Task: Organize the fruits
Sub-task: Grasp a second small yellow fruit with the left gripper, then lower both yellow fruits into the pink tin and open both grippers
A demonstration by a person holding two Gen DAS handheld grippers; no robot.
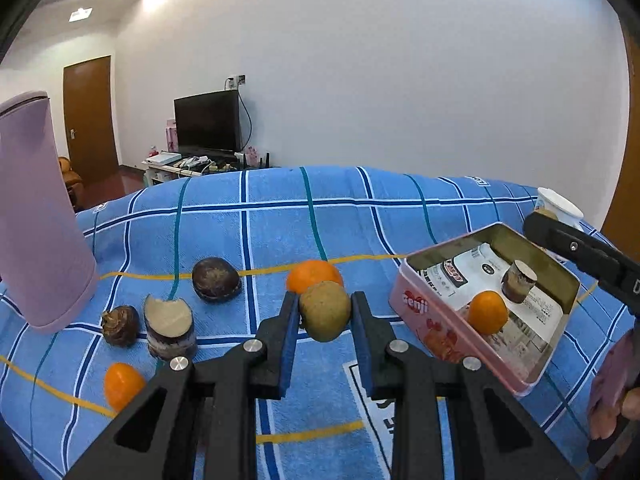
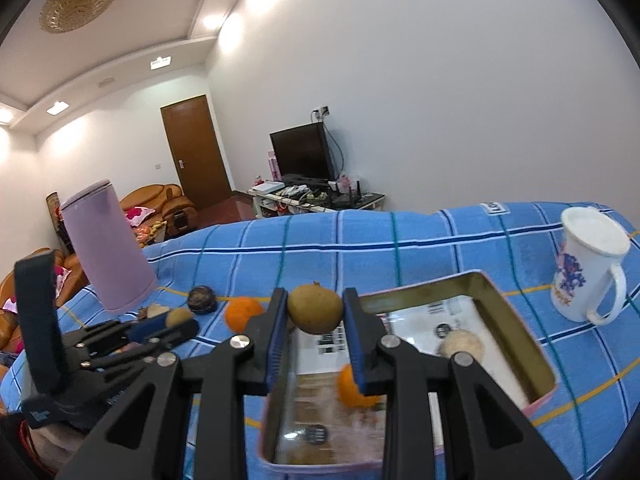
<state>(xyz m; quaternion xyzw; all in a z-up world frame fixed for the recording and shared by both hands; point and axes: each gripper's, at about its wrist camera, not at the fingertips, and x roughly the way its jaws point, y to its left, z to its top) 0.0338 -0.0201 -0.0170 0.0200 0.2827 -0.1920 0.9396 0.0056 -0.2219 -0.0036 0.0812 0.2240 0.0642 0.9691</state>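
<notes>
My left gripper is shut on a brown-green kiwi, held low over the blue checked cloth. My right gripper is shut on another brown kiwi, held over the near end of the open pink tin. The tin holds an orange and a cut dark fruit piece. On the cloth lie an orange, a dark round fruit, a cut dark fruit, a small brown bulb and another orange.
A tall lilac cylinder stands at the left of the cloth. A white mug with a lid stands right of the tin. The other gripper shows at the left in the right wrist view. A TV and door are behind.
</notes>
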